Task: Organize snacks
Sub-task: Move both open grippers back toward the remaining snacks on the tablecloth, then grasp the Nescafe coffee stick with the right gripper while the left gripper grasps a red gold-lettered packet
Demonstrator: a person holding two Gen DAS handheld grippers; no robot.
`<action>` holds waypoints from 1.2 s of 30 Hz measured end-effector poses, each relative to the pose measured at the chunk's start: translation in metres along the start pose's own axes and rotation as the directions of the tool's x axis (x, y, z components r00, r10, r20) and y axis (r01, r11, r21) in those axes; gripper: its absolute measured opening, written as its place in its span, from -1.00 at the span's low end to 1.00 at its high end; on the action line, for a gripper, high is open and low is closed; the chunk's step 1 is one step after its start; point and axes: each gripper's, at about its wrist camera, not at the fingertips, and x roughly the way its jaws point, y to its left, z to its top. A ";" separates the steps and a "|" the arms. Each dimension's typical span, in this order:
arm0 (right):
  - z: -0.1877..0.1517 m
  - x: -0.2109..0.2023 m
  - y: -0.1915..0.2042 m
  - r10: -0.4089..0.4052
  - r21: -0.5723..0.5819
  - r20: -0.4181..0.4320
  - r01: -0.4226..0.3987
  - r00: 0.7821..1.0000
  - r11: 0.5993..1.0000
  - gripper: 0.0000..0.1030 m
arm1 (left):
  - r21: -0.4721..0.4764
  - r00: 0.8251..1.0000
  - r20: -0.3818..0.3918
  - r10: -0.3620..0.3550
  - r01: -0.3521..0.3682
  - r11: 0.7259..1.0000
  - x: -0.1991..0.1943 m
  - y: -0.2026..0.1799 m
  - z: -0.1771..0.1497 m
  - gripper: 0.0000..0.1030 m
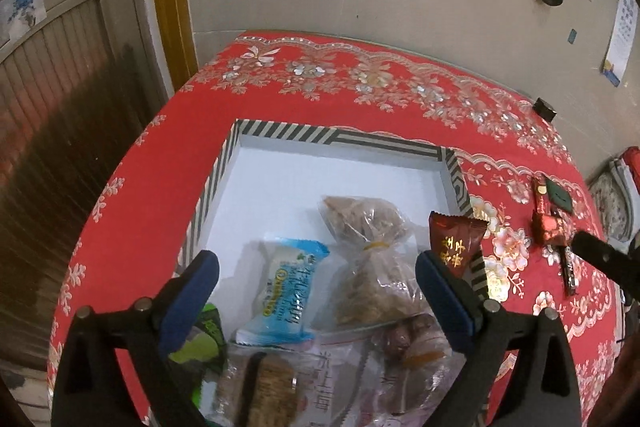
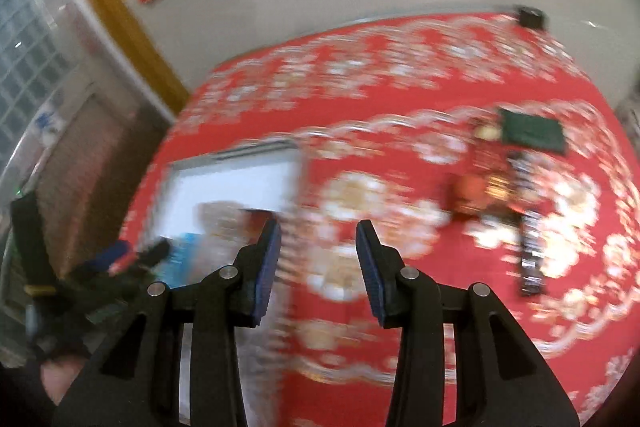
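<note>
1. Snacks crowd the striped box [image 1: 240, 147] on the red worktop [image 1: 192, 115]: blue-white packet [image 1: 286, 291], clear bag [image 1: 368, 247], both lengthwise toward the far wall.
2. Dark red candy [image 1: 456, 243] stands upright on the box's right rim.
3. Left hand-held gripper [image 1: 318, 291] hangs spread over the box, holding nothing.
4. Right hand-held gripper [image 2: 318, 267], parted and bare; loose wrappers [image 2: 496, 183] lie beyond it, blurred.

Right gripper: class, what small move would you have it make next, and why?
Probably carry the right gripper right and forward toward the loose wrapped candies on the red tablecloth. Its jaws are open and hold nothing, those candies lie outside the striped box, and the left gripper, also open, already hovers over the box.
</note>
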 end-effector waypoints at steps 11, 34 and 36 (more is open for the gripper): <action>-0.006 -0.001 -0.139 -0.068 0.099 -0.075 0.075 0.995 0.992 -0.25 | 0.044 1.000 0.004 -0.024 0.024 0.999 -0.003 -0.060 -0.001 0.94; 0.001 0.030 -0.158 -0.206 -0.083 -0.140 0.196 0.968 0.977 -0.56 | 0.496 0.917 -0.267 -0.298 0.396 0.773 0.092 -0.279 0.015 0.94; -0.004 0.023 -0.163 -0.196 -0.058 -0.144 0.189 0.970 0.980 -0.56 | 0.517 0.921 -0.266 -0.283 0.385 0.765 0.094 -0.284 0.010 0.94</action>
